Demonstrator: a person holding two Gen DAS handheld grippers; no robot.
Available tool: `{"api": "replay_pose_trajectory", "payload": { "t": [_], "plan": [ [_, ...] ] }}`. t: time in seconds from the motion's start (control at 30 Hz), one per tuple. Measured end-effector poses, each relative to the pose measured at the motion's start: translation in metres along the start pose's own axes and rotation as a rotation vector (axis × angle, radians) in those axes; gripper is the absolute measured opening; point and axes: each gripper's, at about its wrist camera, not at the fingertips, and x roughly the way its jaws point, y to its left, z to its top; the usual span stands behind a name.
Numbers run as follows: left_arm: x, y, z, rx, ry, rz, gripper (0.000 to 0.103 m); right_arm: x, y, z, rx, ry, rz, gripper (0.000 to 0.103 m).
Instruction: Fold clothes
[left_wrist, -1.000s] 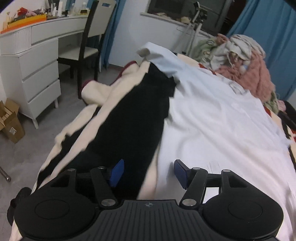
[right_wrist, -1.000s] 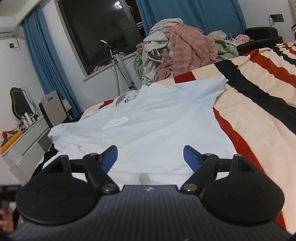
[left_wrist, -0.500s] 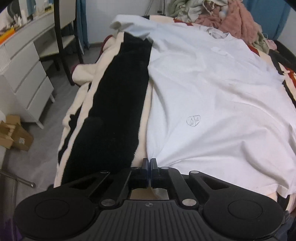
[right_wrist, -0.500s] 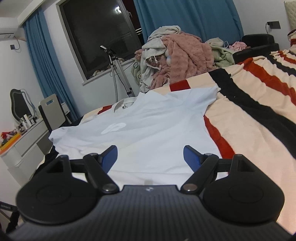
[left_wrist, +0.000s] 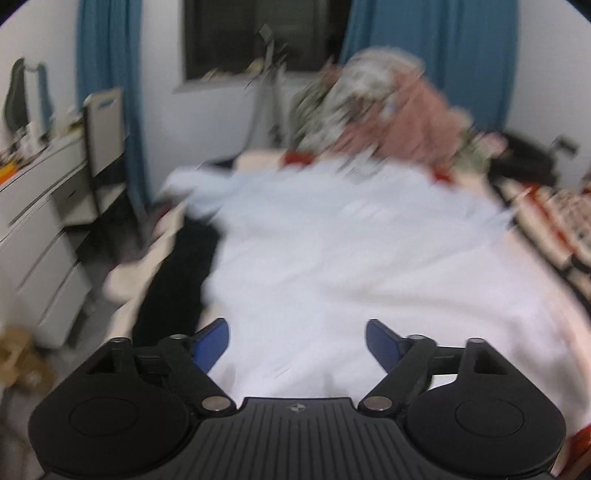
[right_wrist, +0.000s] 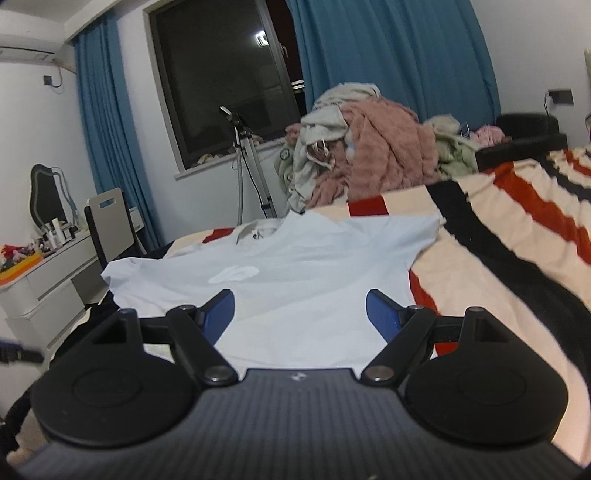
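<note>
T-shirt, pale and short-sleeved, lies spread flat and face up on the striped blanket, collar toward the heap of clothes by the window. On the left, the left gripper has just been opening; its jaws stand wide over the near hem with nothing between them, though that view is badly smeared. On the right, the right gripper hangs just as wide and empty above the lower right of the shirt. For a clean fold I would have each take a matching edge, pinch only cloth and no blanket, and lift together so the crease runs straight
</note>
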Motion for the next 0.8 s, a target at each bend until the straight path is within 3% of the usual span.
{"api": "replay_pose_trajectory", "payload": {
  "t": [0.17, 0.5, 0.67, 0.8],
  "plan": [
    [0.019, -0.054, 0.011, -0.027, -0.129, -0.084, 0.089, -0.001, 0.0, 0.002, -0.03, -0.036, -0.027, 0.081],
    [0.055, -0.105, -0.003, -0.038, -0.234, -0.042, 0.095, 0.014, -0.013, 0.001, 0.027, -0.039, -0.028, 0.081],
    [0.067, -0.1, -0.019, -0.003, -0.185, -0.018, 0.095, 0.025, -0.013, -0.003, 0.04, -0.017, -0.022, 0.081],
    [0.07, -0.089, -0.022, -0.035, -0.161, -0.015, 0.095, 0.031, -0.019, -0.005, 0.07, -0.021, -0.014, 0.081]
  ]
}}
